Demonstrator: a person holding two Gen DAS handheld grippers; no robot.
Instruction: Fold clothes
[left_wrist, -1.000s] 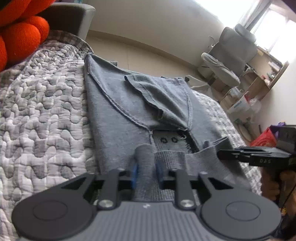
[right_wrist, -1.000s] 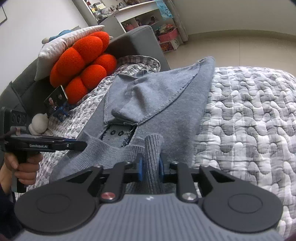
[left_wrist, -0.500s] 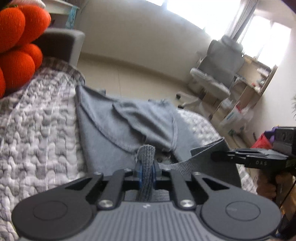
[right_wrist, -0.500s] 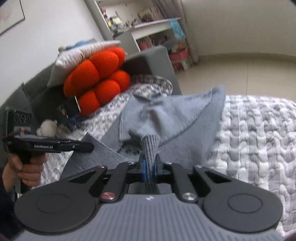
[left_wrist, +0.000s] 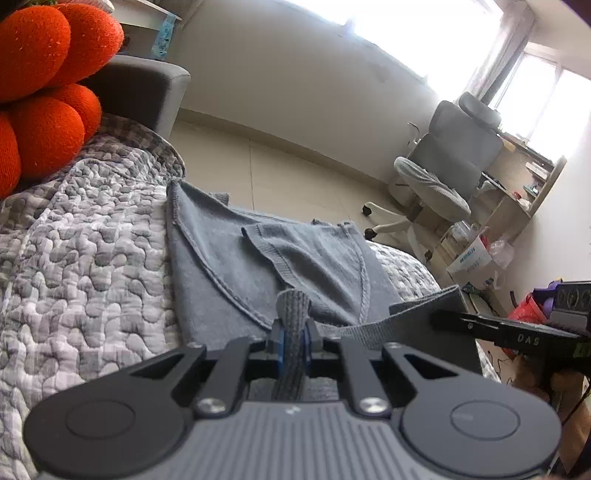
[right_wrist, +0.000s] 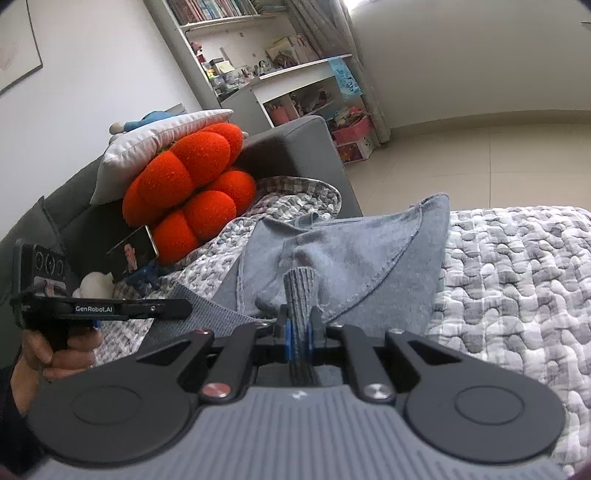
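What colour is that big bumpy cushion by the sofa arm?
The cushion is bright orange-red; the right wrist view shows it best.

The soft grey knitted cloth sweater (left_wrist: 236, 266) looks woolly and matt, with a ribbed stretchy edge (right_wrist: 301, 295). It lies on a bumpy grey and white quilted cloth bed cover (right_wrist: 517, 266). The round orange fuzzy cushion (right_wrist: 192, 192) looks rough like a towel. The left black plastic gripper (left_wrist: 292, 334) is smooth and dull, with shiny metal screws (left_wrist: 210, 405) and a ridged grey plastic body. The floor (left_wrist: 280, 173) looks smooth and a little shiny.
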